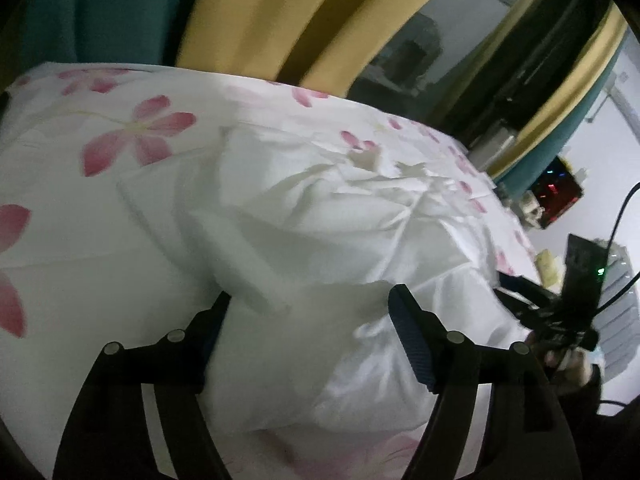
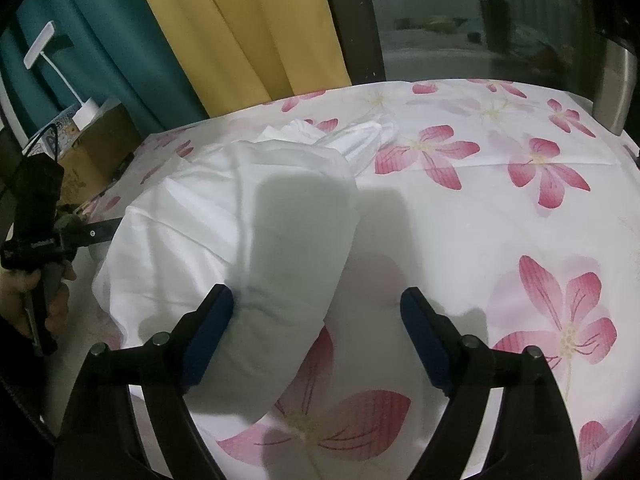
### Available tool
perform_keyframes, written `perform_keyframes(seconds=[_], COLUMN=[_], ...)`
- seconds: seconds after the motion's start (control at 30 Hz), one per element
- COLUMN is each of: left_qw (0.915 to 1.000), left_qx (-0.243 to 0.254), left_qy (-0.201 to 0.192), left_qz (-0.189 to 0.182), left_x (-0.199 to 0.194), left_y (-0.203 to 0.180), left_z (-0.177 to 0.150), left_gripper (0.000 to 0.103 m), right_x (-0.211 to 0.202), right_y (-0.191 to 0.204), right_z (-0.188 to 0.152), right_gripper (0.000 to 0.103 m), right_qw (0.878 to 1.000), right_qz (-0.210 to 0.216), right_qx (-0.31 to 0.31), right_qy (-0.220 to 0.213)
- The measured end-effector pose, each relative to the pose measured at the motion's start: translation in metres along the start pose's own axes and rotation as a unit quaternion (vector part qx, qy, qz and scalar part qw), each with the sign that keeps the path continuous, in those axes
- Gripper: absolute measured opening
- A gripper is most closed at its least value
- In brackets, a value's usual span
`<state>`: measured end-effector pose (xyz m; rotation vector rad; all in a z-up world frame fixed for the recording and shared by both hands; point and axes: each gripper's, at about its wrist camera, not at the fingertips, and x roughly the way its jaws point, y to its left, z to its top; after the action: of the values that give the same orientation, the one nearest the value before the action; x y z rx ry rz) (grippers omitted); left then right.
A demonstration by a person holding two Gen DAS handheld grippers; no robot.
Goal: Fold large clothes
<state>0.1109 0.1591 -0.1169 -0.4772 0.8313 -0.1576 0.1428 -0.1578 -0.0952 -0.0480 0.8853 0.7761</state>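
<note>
White cotton, a crumpled large garment [image 2: 240,216] lies heaped at centre frame on the pink-flowered bedsheet [image 2: 500,184]; the left gripper [image 1: 308,312] and right gripper [image 2: 316,308] both hang open, holding nothing. Released loosely, the fold could slump apart

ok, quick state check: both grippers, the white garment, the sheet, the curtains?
left gripper: open, jaws wide, over white cloth, not pinching it
right gripper: open, garment's near end between the fingers, not pinched
white garment: crumpled, bunched, not folded flat
floral sheet: spread over the bed, mostly smooth
yellow curtain: drawn, hanging in folds
teal curtain: drawn
</note>
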Motion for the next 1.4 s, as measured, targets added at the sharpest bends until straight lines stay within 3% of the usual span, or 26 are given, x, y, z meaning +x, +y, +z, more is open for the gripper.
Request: perform_keyframes(seconds=[0.1,0.37,0.7,0.87,1.03,1.2,1.4], left_qw=[0.9993,0.9984,0.9997,0.9998,0.9998,0.9995,0.9974], left_qx=[0.009,0.009,0.02,0.006,-0.007,0.005,0.06], left_qy=[0.014,0.03,0.001,-0.016,0.014,0.009,0.005], left_qz=[-0.034,-0.047,0.015,0.011,-0.011,-0.031,-0.039], left_x=[0.012,0.015,-0.005,-0.003,0.022,0.027,0.035], left_y=[-0.014,-0.024,-0.022,-0.02,-0.014,-0.019,-0.031], left_z=[0.001,0.002,0.012,0.021,0.024,0.023,0.017], left_gripper=[0.077,0.077,0.077,0.077,0.077,0.077,0.077], right_x=[-0.001,-0.005,-0.017,-0.025,-0.004,0.02,0.024], right_y=[0.001,-0.005,-0.005,-0.006,-0.003,0.0,0.004], right_z=[0.0,-0.002,0.011,0.022,0.024,0.019,0.02], right_gripper=[0.085,0.085,0.085,0.085,0.085,0.085,0.085], right_qw=[1.0,1.0,0.999,0.998,0.999,0.999,0.998], right_qz=[-0.004,-0.015,0.0,0.013,0.018,0.028,0.035], right_qx=[-0.002,0.008,0.033,0.041,0.041,0.042,0.045], right_qy=[0.0,-0.001,-0.018,-0.034,-0.012,0.011,-0.006])
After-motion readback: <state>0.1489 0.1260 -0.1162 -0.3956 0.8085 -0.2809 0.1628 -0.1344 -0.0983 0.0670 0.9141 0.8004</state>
